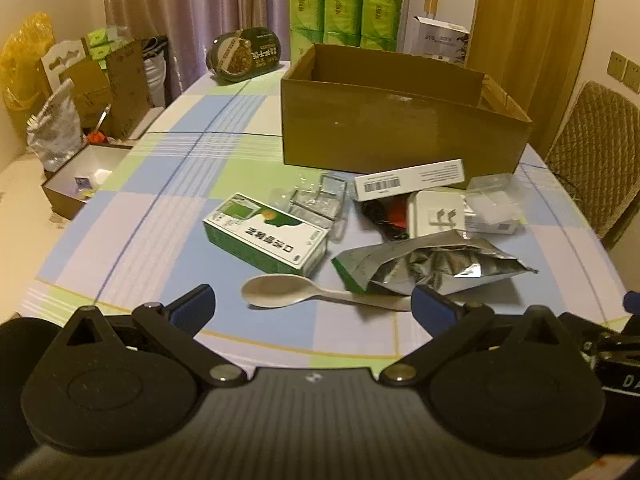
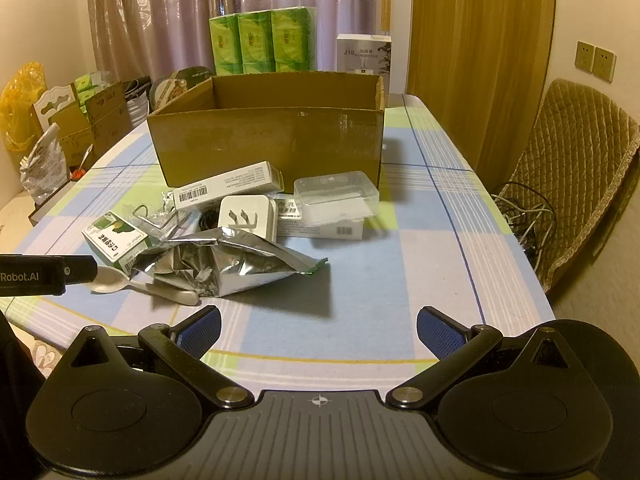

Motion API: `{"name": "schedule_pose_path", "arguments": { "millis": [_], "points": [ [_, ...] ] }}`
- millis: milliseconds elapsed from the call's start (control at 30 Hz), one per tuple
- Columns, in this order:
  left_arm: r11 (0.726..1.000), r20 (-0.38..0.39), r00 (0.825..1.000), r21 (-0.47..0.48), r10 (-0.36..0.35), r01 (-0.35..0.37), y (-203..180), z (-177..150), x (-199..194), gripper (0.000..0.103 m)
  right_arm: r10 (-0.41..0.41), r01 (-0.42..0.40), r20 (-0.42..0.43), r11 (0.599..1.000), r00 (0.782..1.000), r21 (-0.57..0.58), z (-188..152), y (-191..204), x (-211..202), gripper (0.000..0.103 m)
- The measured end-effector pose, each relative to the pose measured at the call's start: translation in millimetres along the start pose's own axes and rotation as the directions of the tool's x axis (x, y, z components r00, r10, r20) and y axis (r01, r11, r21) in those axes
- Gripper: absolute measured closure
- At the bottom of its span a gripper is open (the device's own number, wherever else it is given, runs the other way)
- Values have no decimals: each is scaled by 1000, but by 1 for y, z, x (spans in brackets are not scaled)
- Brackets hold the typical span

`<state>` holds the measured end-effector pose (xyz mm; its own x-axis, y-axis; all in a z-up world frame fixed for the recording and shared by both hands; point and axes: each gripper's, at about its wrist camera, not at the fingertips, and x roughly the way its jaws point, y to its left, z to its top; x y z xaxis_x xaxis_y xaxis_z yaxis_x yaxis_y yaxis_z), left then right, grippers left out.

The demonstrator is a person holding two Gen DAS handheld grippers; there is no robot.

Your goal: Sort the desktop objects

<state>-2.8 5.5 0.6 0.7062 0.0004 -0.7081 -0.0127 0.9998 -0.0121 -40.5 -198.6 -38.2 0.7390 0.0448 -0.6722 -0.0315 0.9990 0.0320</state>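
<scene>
An open cardboard box (image 1: 400,132) stands on the checked tablecloth; it also shows in the right wrist view (image 2: 268,144). In front of it lies a pile: a green-white medicine box (image 1: 266,234) (image 2: 116,240), a beige spoon (image 1: 288,292) (image 2: 116,282), a silver foil bag (image 1: 432,266) (image 2: 228,264), a white plug adapter (image 1: 436,216) (image 2: 248,214), a long white barcode box (image 1: 408,180) (image 2: 228,184) and a clear plastic case (image 2: 336,196). My left gripper (image 1: 312,306) is open just before the spoon. My right gripper (image 2: 318,330) is open, nearer the table's front edge.
Green tissue packs (image 1: 346,12) and a noodle bowl (image 1: 246,54) stand behind the box. A quilted chair (image 2: 576,168) with cables is at the right. Boxes and bags (image 1: 80,92) crowd the left side beside the table. The left gripper's body (image 2: 44,274) shows at the right view's left edge.
</scene>
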Motion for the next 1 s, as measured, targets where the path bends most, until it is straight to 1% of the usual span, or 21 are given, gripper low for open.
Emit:
{"name": "schedule_pose_path", "arguments": {
  "millis": [167, 367, 1000],
  "points": [
    [999, -41, 999, -31, -19, 18, 7, -1, 5, 1, -4, 4, 0, 1000, 1000, -8, -1, 2, 0, 2],
    [999, -69, 997, -26, -20, 18, 8, -4, 10, 1, -5, 5, -4, 1000, 1000, -12, -2, 3, 1, 2],
    [1000, -73, 997, -20, -25, 24, 7, -5, 11, 1, -11, 10, -22, 1000, 1000, -14, -3, 3, 3, 2]
  ]
}}
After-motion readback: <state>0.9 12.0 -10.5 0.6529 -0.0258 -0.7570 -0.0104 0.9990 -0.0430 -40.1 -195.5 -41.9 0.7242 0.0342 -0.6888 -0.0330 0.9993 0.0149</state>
